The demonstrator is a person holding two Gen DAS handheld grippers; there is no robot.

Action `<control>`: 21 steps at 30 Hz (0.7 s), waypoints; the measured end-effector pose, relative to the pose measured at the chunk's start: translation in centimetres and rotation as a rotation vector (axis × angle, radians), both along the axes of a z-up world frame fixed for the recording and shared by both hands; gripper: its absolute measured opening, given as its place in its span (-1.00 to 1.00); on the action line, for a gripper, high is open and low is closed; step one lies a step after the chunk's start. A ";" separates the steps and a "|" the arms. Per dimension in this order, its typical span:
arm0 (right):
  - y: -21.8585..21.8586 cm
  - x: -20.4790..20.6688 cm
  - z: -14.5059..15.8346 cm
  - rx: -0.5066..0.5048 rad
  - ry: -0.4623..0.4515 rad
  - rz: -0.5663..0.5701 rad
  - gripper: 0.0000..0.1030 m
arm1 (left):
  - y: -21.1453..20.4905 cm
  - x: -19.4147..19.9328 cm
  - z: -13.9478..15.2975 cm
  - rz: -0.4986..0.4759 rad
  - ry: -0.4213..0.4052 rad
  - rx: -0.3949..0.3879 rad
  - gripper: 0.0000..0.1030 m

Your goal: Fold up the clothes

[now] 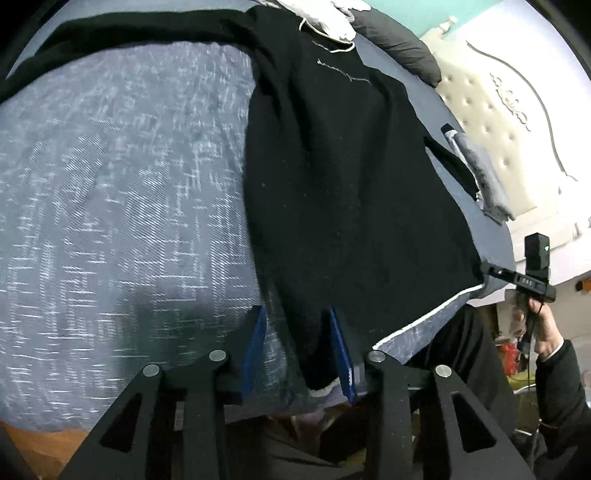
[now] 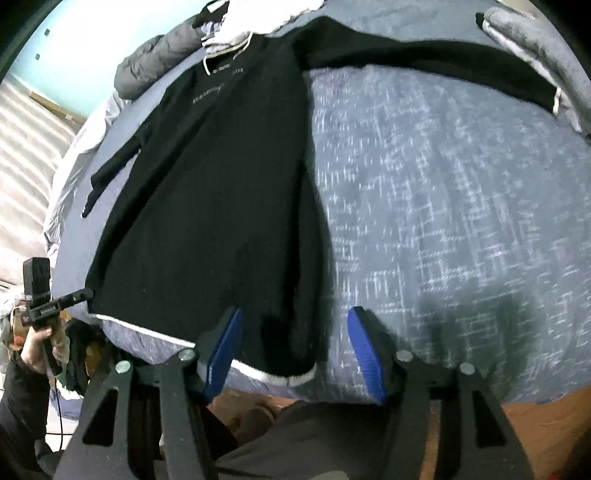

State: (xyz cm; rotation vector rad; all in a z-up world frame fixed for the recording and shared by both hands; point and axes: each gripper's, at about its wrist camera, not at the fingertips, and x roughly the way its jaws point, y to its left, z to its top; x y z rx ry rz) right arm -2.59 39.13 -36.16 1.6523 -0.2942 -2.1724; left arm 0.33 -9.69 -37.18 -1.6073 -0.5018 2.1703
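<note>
A black sweater (image 1: 343, 177) with a white-trimmed hem and collar lies flat on the blue-grey bedspread (image 1: 122, 192). One sleeve stretches out across the bed. My left gripper (image 1: 300, 349) is open over the near hem; the hem's left corner lies between its blue pads (image 1: 256, 343). In the right wrist view the same sweater (image 2: 207, 206) lies ahead. My right gripper (image 2: 297, 352) is open wide around the hem's right corner. Its blue pads (image 2: 369, 354) stand apart from the cloth. Each view shows the other gripper held in a hand at the opposite hem corner: the right gripper (image 1: 517, 278) and the left gripper (image 2: 62, 301).
A grey pillow (image 1: 399, 40) and white clothes (image 2: 251, 22) sit at the far end of the bed. Folded grey cloth (image 1: 484, 177) lies by the tufted headboard (image 1: 491, 122). Wooden floor (image 2: 546, 417) and the person's dark trouser legs show below the bed edge.
</note>
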 end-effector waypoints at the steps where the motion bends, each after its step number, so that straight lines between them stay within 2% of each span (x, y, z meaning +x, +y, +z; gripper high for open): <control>1: 0.0 0.2 -0.2 -0.007 -0.001 0.003 -0.24 | 0.2 0.0 -0.1 -0.006 -0.001 -0.005 -0.29; 2: -0.1 0.3 -0.3 -0.005 0.001 0.008 -0.62 | 0.4 0.0 -0.2 -0.013 -0.001 -0.011 -0.44; 3: -0.1 0.4 -0.3 0.000 0.009 0.010 -0.79 | 0.7 0.1 -0.2 -0.021 0.001 -0.014 -0.80; 5: 0.0 0.6 0.3 0.001 0.034 0.007 -0.88 | 1.2 0.2 -0.1 -0.036 0.008 -0.020 -0.90; 10: 1.3 1.1 2.3 0.020 0.091 -0.011 -0.90 | 1.2 1.1 2.0 -0.054 0.041 -0.049 -0.93; 14: 1.5 1.6 2.9 0.073 0.101 -0.006 -0.91 | -0.5 1.8 3.5 -0.020 0.063 0.003 -0.93; 17: 1.1 1.6 1.6 0.103 0.080 -0.006 -0.91 | -1.2 1.7 2.4 -0.008 0.031 -0.012 -0.93; 21: 1.2 1.6 -0.3 0.116 0.056 -0.020 -0.91 | -1.4 1.7 -0.2 0.038 -0.031 0.009 -0.92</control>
